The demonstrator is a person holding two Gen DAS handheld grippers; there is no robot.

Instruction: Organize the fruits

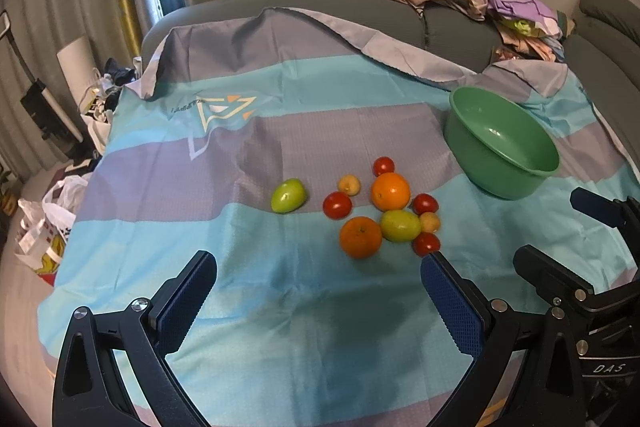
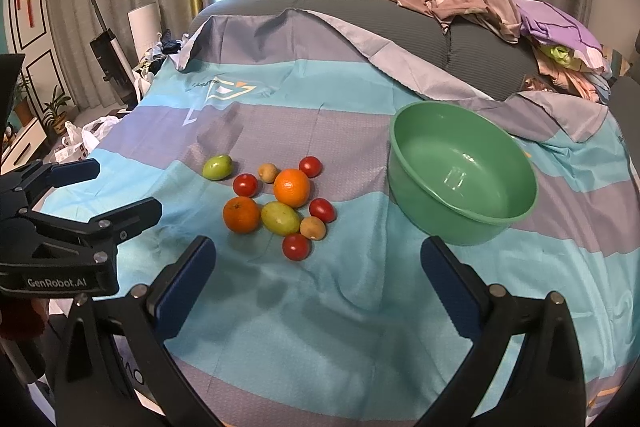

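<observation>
A cluster of fruit lies on a striped blue and grey cloth [image 1: 280, 287]: two oranges [image 1: 390, 191] [image 2: 291, 187], several red tomatoes [image 1: 337, 205] [image 2: 296, 246], two green fruits [image 1: 289, 195] [image 2: 217, 167] and two small yellowish fruits [image 1: 349, 185] [image 2: 312, 227]. An empty green bowl [image 1: 500, 143] [image 2: 464, 163] stands right of them. My left gripper [image 1: 316, 271] is open and empty, short of the fruit. My right gripper [image 2: 318, 259] is open and empty, just before the nearest tomato. Each gripper shows at the edge of the other's view.
A grey sofa back [image 2: 360, 15] with a heap of clothes [image 2: 500, 11] rises behind the cloth. Bags [image 1: 44, 227] and a vacuum [image 2: 104, 39] stand on the floor at left. Curtains hang behind.
</observation>
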